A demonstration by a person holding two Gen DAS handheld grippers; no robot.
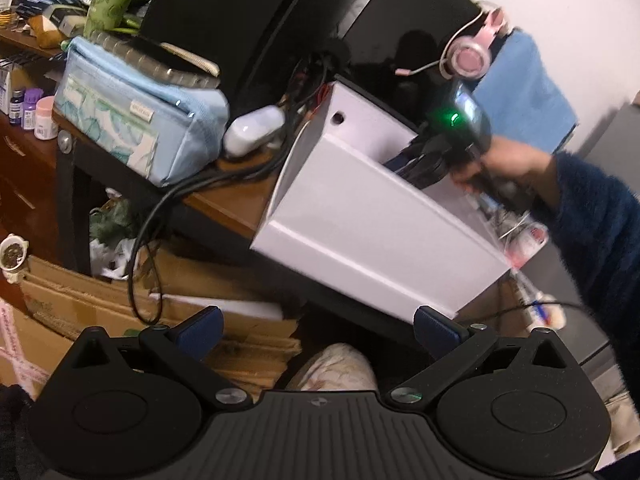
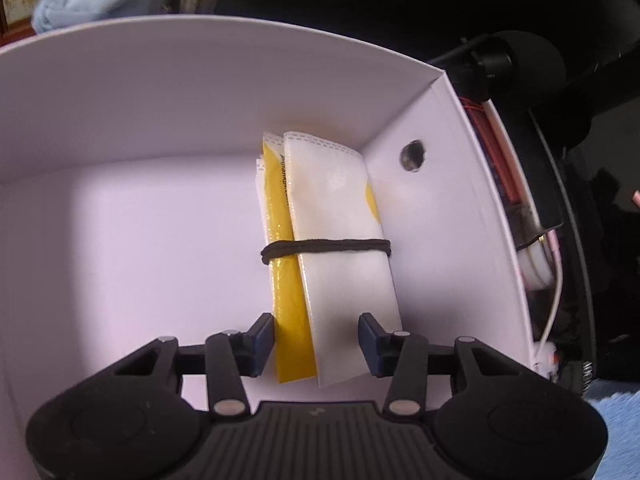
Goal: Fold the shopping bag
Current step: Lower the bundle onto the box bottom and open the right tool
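The folded shopping bag (image 2: 340,216) is a white and yellow bundle with a black elastic band (image 2: 326,246) around it. It lies inside a white box (image 2: 160,112), close to the wall that has a round hole. My right gripper (image 2: 316,332) reaches into the box and stands open over the bundle's near end, one finger on each side. In the left wrist view the same white box (image 1: 360,220) sits tilted at the desk edge, and a hand in a blue sleeve (image 1: 592,216) holds the right gripper's body (image 1: 466,120) in it. My left gripper (image 1: 316,328) is open, empty and below the box.
A light blue pouch (image 1: 140,112), black cables (image 1: 192,184), a white mouse (image 1: 252,130) and a dark monitor (image 1: 248,20) crowd the wooden desk (image 1: 224,200). Pink headphones (image 1: 468,58) hang behind. Flattened cardboard (image 1: 100,304) lies on the floor below. Bottles (image 1: 28,108) stand at left.
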